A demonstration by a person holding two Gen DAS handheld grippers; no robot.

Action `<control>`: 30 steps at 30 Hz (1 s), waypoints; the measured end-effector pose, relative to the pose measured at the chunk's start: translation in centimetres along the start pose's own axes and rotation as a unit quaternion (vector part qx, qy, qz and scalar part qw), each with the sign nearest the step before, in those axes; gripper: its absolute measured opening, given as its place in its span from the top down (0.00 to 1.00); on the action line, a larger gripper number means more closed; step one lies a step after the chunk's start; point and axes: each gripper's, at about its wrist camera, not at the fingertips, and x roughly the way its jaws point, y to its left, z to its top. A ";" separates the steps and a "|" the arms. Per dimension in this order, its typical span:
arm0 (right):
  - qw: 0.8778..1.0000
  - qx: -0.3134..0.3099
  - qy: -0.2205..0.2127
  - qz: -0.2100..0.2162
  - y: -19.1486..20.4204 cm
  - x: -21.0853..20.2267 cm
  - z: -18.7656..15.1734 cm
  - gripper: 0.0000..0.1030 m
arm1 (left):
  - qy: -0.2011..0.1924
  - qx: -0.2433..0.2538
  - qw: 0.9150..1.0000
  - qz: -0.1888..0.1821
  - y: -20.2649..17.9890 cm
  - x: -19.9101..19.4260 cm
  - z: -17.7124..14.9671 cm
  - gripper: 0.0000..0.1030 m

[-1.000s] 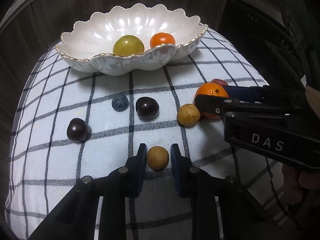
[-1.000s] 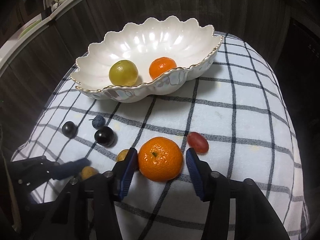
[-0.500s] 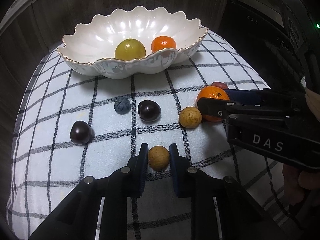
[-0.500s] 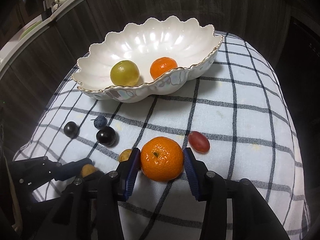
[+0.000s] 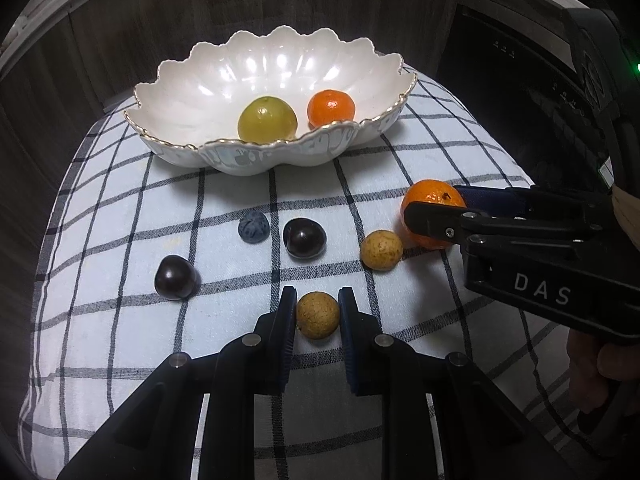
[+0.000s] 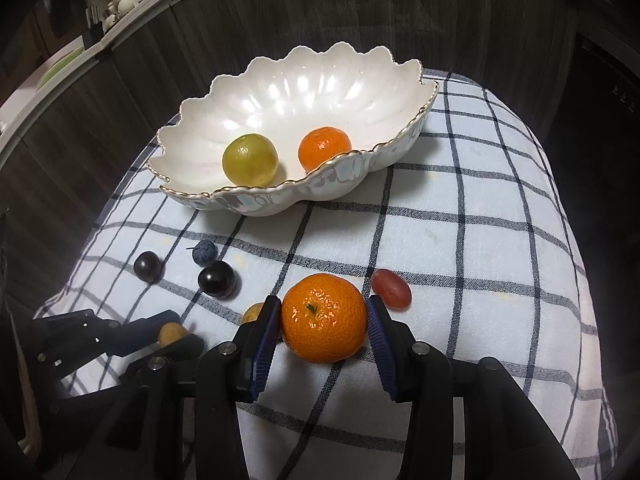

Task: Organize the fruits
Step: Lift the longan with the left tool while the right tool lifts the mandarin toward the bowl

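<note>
My left gripper (image 5: 318, 312) is shut on a small tan round fruit (image 5: 318, 316) on the checked cloth (image 5: 120, 208). My right gripper (image 6: 322, 316) is shut on a mandarin (image 6: 324, 317), its pads pressing both sides; the same mandarin (image 5: 432, 204) shows at the right of the left wrist view. A white scalloped bowl (image 5: 208, 76) farther back holds a yellow-green fruit (image 5: 267, 118) and a small mandarin (image 5: 331, 107). Loose on the cloth lie a second tan fruit (image 5: 381, 249), two dark plums (image 5: 305, 237) (image 5: 176, 277), a blueberry (image 5: 253, 227) and a red grape (image 6: 391, 289).
The cloth covers a rounded surface that drops off at the left, right and near edges. Dark wood panelling (image 6: 360, 8) rises behind the bowl. A person's hand (image 5: 600, 364) grips the right tool at the lower right.
Both grippers closed onto their fruit: the left on the tan fruit, the right on the mandarin. The left wrist view shifted slightly, so the bowl sits a little lower in it.
</note>
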 end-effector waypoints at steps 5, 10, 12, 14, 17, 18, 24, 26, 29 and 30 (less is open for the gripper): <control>1.000 0.001 -0.003 -0.001 0.0 -0.5 0.2 0.57 | -0.006 0.001 1.000 0.003 0.0 -0.5 0.3 0.79; 1.000 -0.001 -0.009 -0.001 0.2 -1.0 0.4 0.57 | -0.012 0.000 1.000 0.005 0.0 -1.1 0.6 0.79; 1.000 -0.002 -0.012 0.000 0.3 -1.3 0.4 0.57 | -0.016 -0.001 1.000 0.007 0.1 -1.5 0.7 0.79; 1.000 -0.003 -0.015 0.000 0.4 -1.6 0.6 0.57 | -0.020 -0.002 1.000 0.008 0.1 -1.9 0.9 0.79; 1.000 -0.006 -0.020 0.000 0.7 -2.2 0.7 0.57 | -0.026 -0.003 1.000 0.008 0.2 -2.5 1.2 0.79; 1.000 -0.006 -0.022 0.000 0.7 -2.4 0.7 0.57 | -0.028 -0.004 1.000 0.008 0.2 -2.7 1.2 0.79; 0.999 -0.009 -0.032 -0.001 1.2 -3.6 1.1 0.57 | -0.038 -0.010 0.999 0.009 0.5 -3.9 1.6 0.79; 0.999 -0.010 -0.035 -0.001 1.3 -3.9 1.2 0.57 | -0.040 -0.012 0.999 0.009 0.7 -4.2 1.8 0.79; 0.999 -0.012 -0.040 0.000 1.5 -4.5 1.5 0.57 | -0.045 -0.015 0.999 0.009 0.9 -4.7 2.1 0.79; 0.999 -0.013 -0.041 0.000 1.6 -4.6 1.5 0.57 | -0.047 -0.016 0.999 0.010 1.0 -4.9 2.2 0.79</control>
